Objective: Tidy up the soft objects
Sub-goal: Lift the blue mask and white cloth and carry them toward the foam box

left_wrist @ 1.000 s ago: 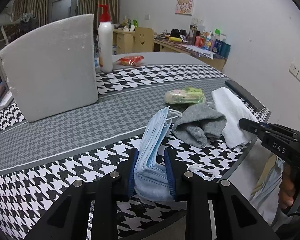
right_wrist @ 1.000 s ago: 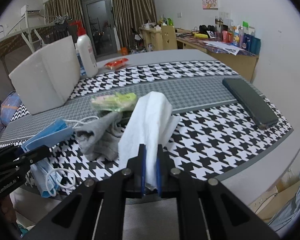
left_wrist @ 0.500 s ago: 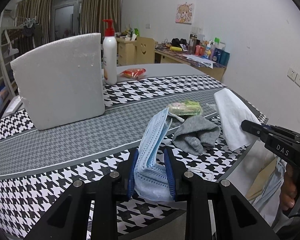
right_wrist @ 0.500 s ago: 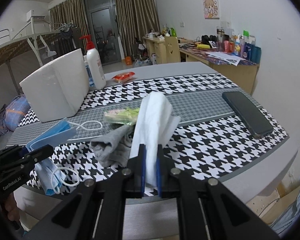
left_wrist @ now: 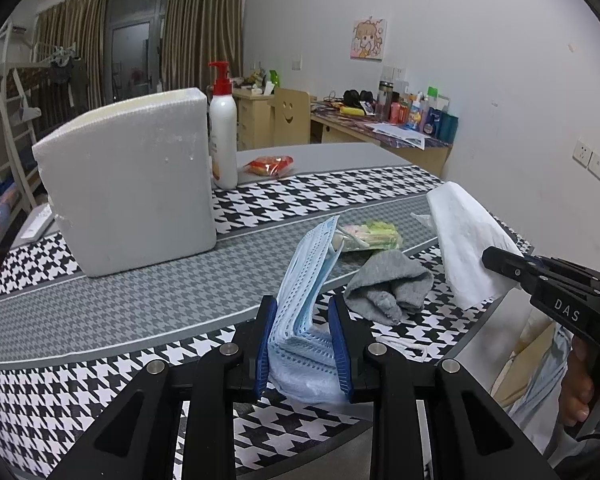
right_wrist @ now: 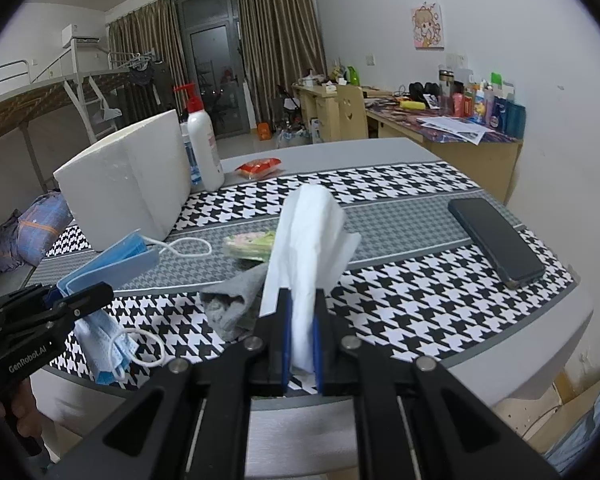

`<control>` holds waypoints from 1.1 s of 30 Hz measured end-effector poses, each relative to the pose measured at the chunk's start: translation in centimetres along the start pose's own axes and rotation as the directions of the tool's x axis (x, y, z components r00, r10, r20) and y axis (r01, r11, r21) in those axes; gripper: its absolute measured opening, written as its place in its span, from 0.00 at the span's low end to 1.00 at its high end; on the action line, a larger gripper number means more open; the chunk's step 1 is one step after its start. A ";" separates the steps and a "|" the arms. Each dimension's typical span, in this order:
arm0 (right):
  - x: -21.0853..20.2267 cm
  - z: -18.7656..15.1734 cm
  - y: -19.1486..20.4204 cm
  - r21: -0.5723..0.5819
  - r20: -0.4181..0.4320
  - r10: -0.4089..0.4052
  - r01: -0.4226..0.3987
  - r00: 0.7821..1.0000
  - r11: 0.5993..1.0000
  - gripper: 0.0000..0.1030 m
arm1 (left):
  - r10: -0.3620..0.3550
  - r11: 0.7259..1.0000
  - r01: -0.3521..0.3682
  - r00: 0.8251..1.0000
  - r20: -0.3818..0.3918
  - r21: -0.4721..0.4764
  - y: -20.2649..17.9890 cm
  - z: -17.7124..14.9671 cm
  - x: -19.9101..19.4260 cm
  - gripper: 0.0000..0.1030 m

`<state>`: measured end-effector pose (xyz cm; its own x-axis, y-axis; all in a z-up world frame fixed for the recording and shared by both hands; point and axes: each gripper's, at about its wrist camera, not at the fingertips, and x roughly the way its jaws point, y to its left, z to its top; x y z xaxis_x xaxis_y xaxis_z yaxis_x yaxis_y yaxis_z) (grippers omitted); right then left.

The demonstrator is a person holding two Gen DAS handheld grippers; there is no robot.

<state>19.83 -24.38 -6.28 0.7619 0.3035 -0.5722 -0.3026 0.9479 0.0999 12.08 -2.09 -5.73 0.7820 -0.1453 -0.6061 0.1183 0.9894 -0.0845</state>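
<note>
Blue pleated face masks (left_wrist: 300, 320), a small stack, pinched between the partly closed jaws of the left gripper (left_wrist: 304, 336) above the near edge of the houndstooth table (left_wrist: 100, 360). White tissue (right_wrist: 304, 248), clamped upright in the fully closed right gripper (right_wrist: 300, 340). Grey sock (left_wrist: 388, 288) and green-wrapped packet (left_wrist: 372, 236) lie on the table between them; white foam block (left_wrist: 128, 188) stands behind.

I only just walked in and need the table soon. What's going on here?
A person is sorting soft things with a handheld tool in each hand. The left tool grips a blue face mask; the right tool is shut on a white tissue. A grey sock and a green packet lie on the houndstooth table.
</note>
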 end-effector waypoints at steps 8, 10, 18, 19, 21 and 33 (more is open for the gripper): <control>-0.4 0.3 0.3 -0.006 0.018 0.007 -0.006 1.000 1.000 0.11 | 0.004 1.000 -0.004 1.000 0.024 0.005 0.1 0.4 -0.7 0.28; -0.5 0.4 0.3 -0.008 0.022 0.010 -0.010 1.000 1.000 0.11 | 0.004 1.000 -0.004 1.000 0.028 0.008 0.1 0.6 -0.9 0.28; -0.7 0.8 0.7 -0.017 0.035 0.019 -0.018 0.999 1.000 0.11 | 0.007 1.000 -0.008 0.999 0.052 0.015 0.2 1.4 -1.3 0.28; -0.7 0.9 0.8 -0.018 0.037 0.020 -0.020 0.999 1.000 0.11 | 0.007 1.000 -0.008 0.998 0.056 0.015 0.2 1.5 -1.4 0.28; -0.7 1.1 0.8 -0.019 0.040 0.023 -0.022 0.999 1.000 0.11 | 0.009 1.000 -0.010 0.998 0.063 0.017 0.3 1.8 -1.5 0.27; -1.0 2.1 1.6 -0.043 0.072 0.048 -0.045 0.996 0.998 0.11 | 0.017 1.000 -0.018 0.996 0.091 0.018 0.8 3.3 -1.9 0.28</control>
<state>19.79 -22.98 -3.79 0.7859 0.3548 -0.5064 -0.3608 0.9283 0.0905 12.69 -1.00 -2.06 0.8364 -0.1289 -0.5328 0.1151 0.9916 -0.0592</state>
